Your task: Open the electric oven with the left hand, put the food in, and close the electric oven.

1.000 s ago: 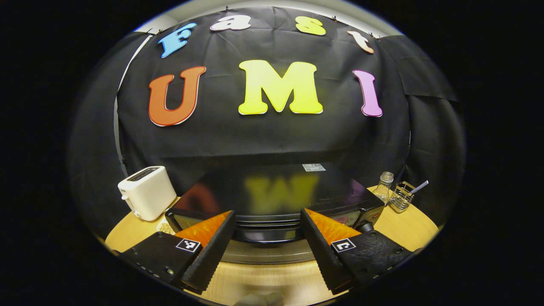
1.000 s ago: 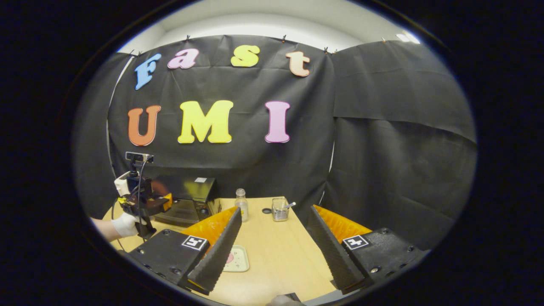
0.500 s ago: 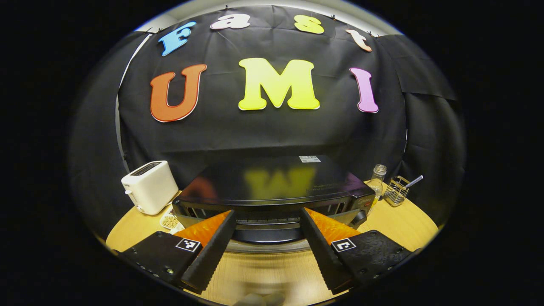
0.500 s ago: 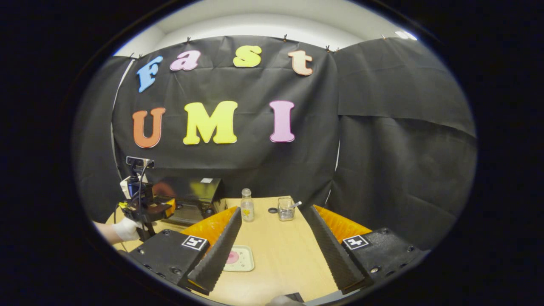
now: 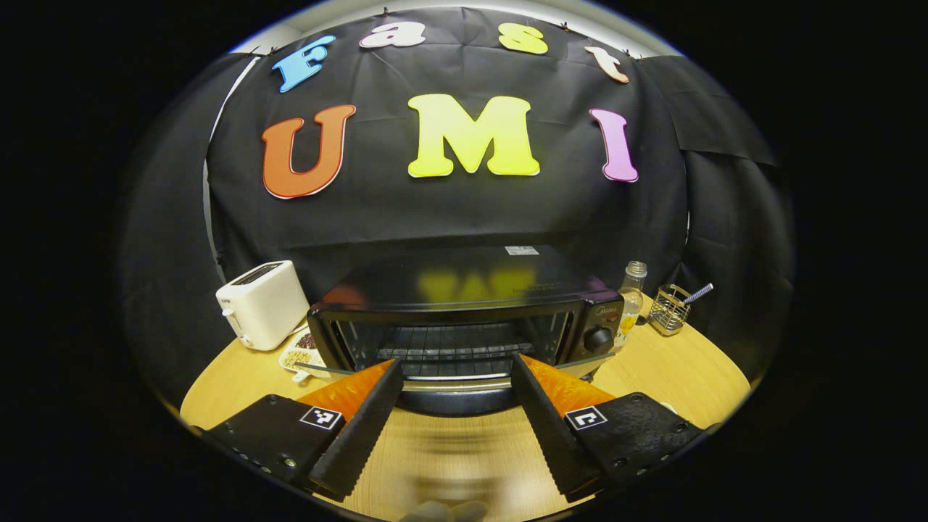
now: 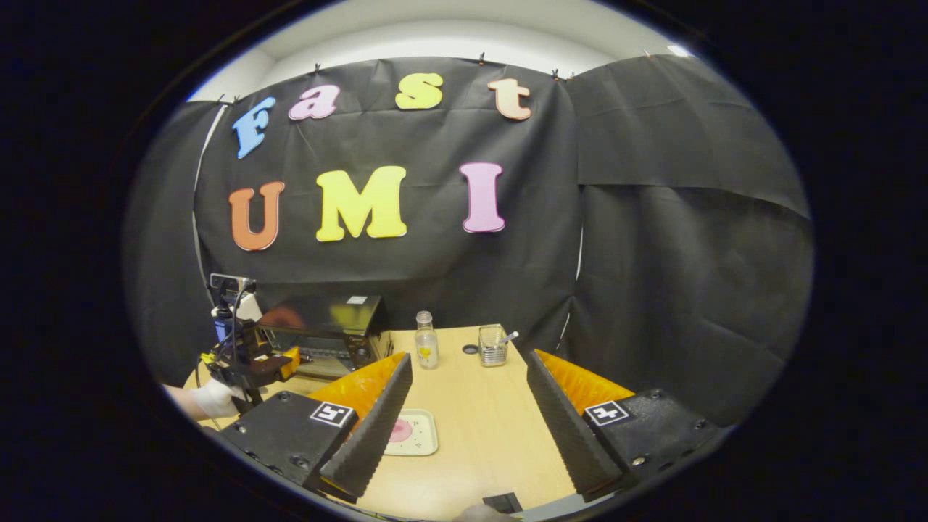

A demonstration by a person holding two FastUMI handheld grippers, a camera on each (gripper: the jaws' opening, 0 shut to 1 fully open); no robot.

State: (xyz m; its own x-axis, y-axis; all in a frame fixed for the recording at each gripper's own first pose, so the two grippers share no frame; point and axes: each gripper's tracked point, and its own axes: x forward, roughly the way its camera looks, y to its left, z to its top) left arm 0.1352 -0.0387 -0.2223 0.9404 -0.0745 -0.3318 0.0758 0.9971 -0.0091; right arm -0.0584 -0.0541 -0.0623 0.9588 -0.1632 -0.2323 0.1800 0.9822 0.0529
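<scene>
The black electric oven (image 5: 464, 290) stands in the middle of the left gripper view with its door (image 5: 449, 384) swung down, so the wire rack (image 5: 453, 351) inside shows. My left gripper (image 5: 455, 362) is open, its fingers on either side of the door's dark handle (image 5: 453, 402) without pressing on it. In the right gripper view, a pink round piece of food (image 6: 400, 431) lies on a small pale tray (image 6: 426, 442) just left of my open right gripper (image 6: 469, 357). The oven (image 6: 326, 326) sits at the far left there, with the left gripper (image 6: 250, 359) and a gloved hand (image 6: 214, 399) before it.
A white toaster (image 5: 262, 304) and a small dish of grains (image 5: 301, 355) stand left of the oven. A glass bottle (image 5: 629, 293) and a wire holder (image 5: 670, 308) stand to its right. The wooden table (image 6: 478, 435) stretches ahead of the right gripper.
The oven door has swung down and open as my left gripper drew back; the rack inside now shows. The right gripper has barely moved and stays open.
</scene>
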